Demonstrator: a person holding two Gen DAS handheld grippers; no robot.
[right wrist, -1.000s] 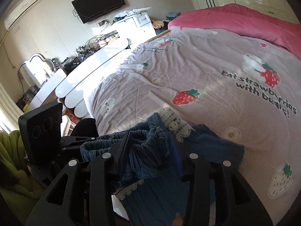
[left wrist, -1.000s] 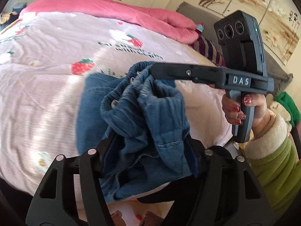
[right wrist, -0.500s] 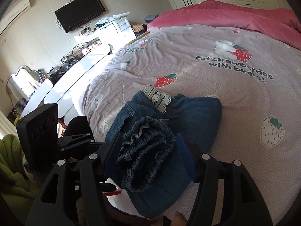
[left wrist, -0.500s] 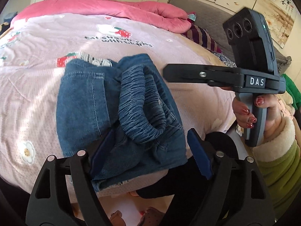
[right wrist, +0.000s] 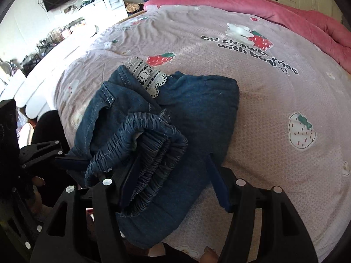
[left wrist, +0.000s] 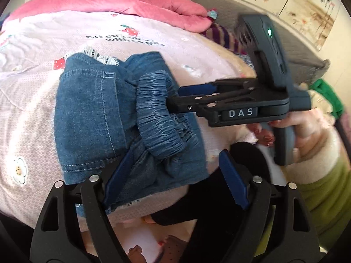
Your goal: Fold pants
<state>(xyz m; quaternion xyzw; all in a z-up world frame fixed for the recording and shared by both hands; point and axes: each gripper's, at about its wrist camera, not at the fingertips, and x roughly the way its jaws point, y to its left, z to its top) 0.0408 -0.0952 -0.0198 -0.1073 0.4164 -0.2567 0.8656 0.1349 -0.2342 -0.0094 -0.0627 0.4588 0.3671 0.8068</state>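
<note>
Your right tongs (left wrist: 175,100) read "DAS"; the bedspread (right wrist: 263,87) reads "Eat strawberries with bears!". The folded denim pants (right wrist: 197,114) lie near the bed's edge, elastic waistband (right wrist: 151,144) nearest you, lace hem (right wrist: 149,76) far. Both your left tongs (left wrist: 175,175) and the right are released.

1. The bed (right wrist: 252,83) is wearing a pale pink cover printed with strawberries and lettering.
2. The folded denim pants (right wrist: 197,114) are lying near its front edge, lace trim (right wrist: 147,76) poking out toward the middle.
3. A pink quilt (right wrist: 274,6) is lying bunched along its far edge.
</note>
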